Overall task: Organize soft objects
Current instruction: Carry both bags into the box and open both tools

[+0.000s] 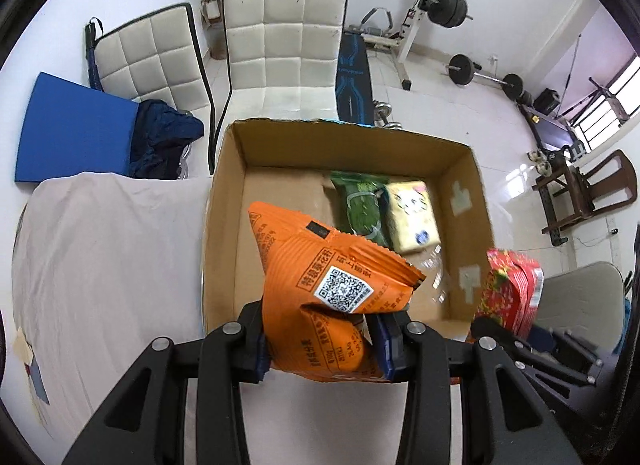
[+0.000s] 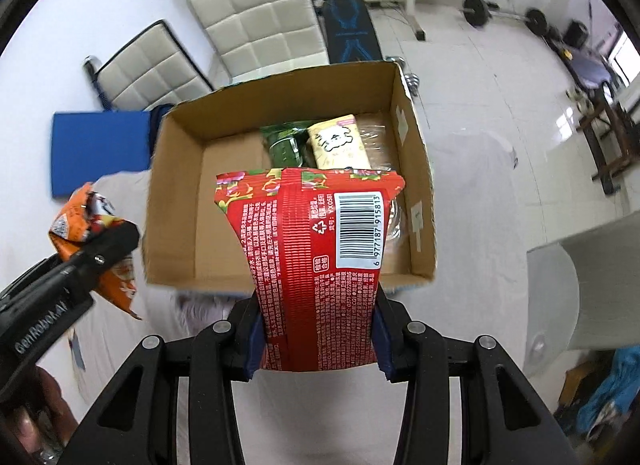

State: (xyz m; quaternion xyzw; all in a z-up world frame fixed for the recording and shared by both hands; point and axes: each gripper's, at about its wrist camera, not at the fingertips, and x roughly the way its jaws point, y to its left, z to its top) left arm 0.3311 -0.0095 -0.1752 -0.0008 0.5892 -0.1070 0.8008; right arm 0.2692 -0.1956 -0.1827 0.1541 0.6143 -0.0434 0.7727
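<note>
- Carrying two soft packets toward the cardboard box (image 1: 224,225), the person would have done best, by judgement, to bring each clear over the rim before letting go.
- Left gripper (image 1: 320,349) pinched the orange packet (image 1: 320,265), crumpled, above the box's near left side.
- Right gripper (image 2: 316,341) pinched the red packet (image 2: 316,249) by its lower end, above the near wall.
- Both grippers pointed steeply downward.
- Green packet (image 1: 360,205) and yellow tissue pack (image 1: 412,217) lay inside.
</note>
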